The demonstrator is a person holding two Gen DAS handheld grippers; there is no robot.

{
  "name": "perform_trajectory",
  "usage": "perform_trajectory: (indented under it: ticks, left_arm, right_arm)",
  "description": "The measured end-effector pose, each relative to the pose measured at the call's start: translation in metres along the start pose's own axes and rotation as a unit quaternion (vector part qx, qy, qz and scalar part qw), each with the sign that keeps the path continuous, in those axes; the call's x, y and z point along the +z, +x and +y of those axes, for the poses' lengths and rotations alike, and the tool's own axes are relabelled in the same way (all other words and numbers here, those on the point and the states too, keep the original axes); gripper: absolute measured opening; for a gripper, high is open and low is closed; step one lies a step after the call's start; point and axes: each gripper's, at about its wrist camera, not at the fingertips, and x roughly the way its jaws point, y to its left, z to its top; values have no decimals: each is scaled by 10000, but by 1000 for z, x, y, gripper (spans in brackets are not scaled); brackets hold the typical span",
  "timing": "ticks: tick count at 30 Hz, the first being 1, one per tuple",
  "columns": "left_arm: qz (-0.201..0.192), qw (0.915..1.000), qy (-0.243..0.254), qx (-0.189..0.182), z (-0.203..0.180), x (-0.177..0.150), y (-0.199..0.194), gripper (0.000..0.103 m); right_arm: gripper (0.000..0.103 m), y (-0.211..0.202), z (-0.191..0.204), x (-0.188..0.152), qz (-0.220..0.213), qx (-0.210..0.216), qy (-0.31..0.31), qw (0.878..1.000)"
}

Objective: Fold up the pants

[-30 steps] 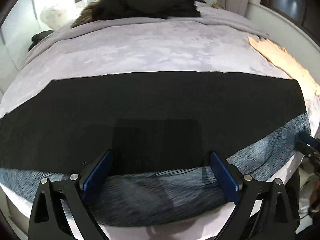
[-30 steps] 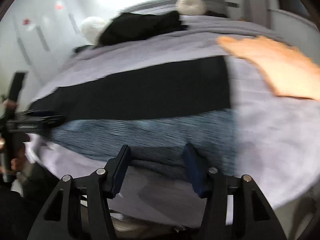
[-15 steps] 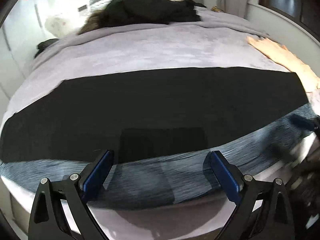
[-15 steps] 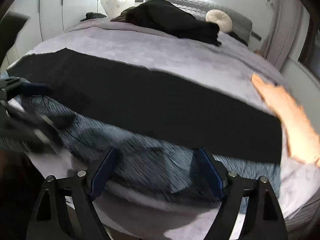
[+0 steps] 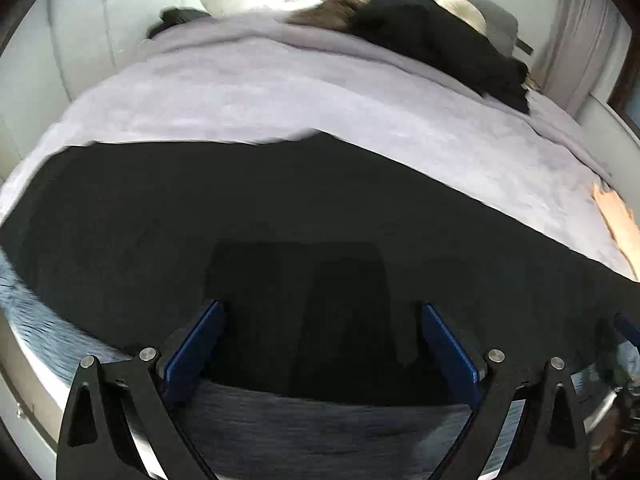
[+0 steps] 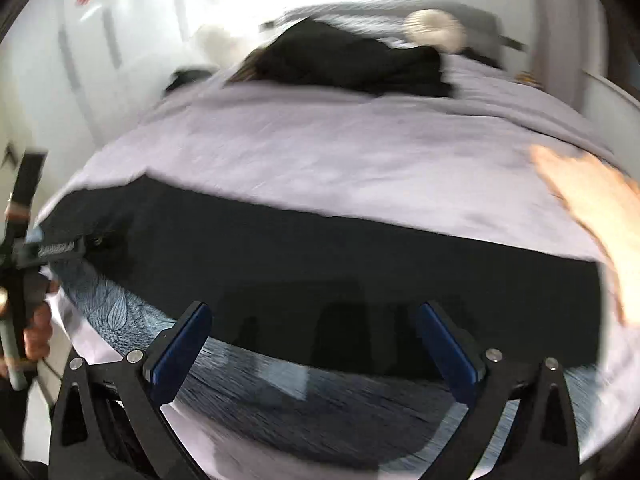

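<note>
Pants: a long black band, flat and smooth, spread crosswise over the near part of the lilac bedspread; its near edge overlaps a blue-grey patterned cloth at the bed's edge.
Left gripper: blue-padded fingers spread wide, nothing between them, above the pants.
Right gripper: jaws opening, wide apart, empty, over the pants' near edge.
Far end: a dark heap of clothes and a round cushion.
Hard to make out: both views blurred; an orange cloth cut off at right; the pants' left end hidden behind the other gripper's frame.
</note>
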Motion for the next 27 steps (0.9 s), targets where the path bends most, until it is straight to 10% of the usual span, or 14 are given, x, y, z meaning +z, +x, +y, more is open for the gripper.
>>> perform_trajectory:
  ticks: [8, 13, 19, 27]
  left_arm:
    - [-308, 9879, -1342, 707, 193, 1, -18, 99]
    - [-320, 9782, -1695, 1160, 236, 8, -19, 99]
    - [-593, 9811, -1655, 812, 174, 21, -38, 99]
    - [114, 9958, 333, -843, -69, 43, 18, 99]
  right_arm:
    - [103, 14, -34, -18, 53, -112, 130, 9998]
    - [103, 13, -33, -8, 92, -242, 59, 9996]
    - [103, -14, -21, 7, -93, -172, 199, 9996]
    - [103, 26, 19, 25, 100, 170, -247, 9995]
